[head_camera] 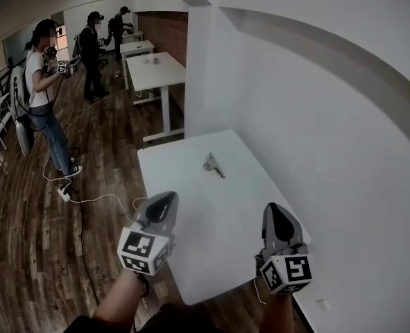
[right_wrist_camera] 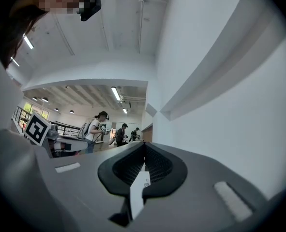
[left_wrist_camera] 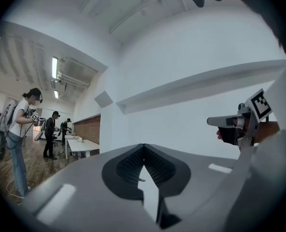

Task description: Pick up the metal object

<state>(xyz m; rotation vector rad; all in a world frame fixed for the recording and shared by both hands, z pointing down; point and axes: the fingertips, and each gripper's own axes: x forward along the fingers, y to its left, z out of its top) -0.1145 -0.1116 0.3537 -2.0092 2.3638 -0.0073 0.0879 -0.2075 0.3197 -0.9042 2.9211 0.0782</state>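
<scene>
The metal object, small, grey and elongated, lies on the white table toward its far end, near the wall. Both grippers hover over the table's near half, well short of it. My left gripper is at the table's left edge with its jaws shut and nothing between them; in the left gripper view its tips meet. My right gripper is near the right side, also shut and empty, and its tips touch. A thin dark sliver of the metal object shows past the left jaws.
A white wall runs along the table's right side and far end. Wooden floor with a white cable lies to the left. Several people stand far back by other white tables.
</scene>
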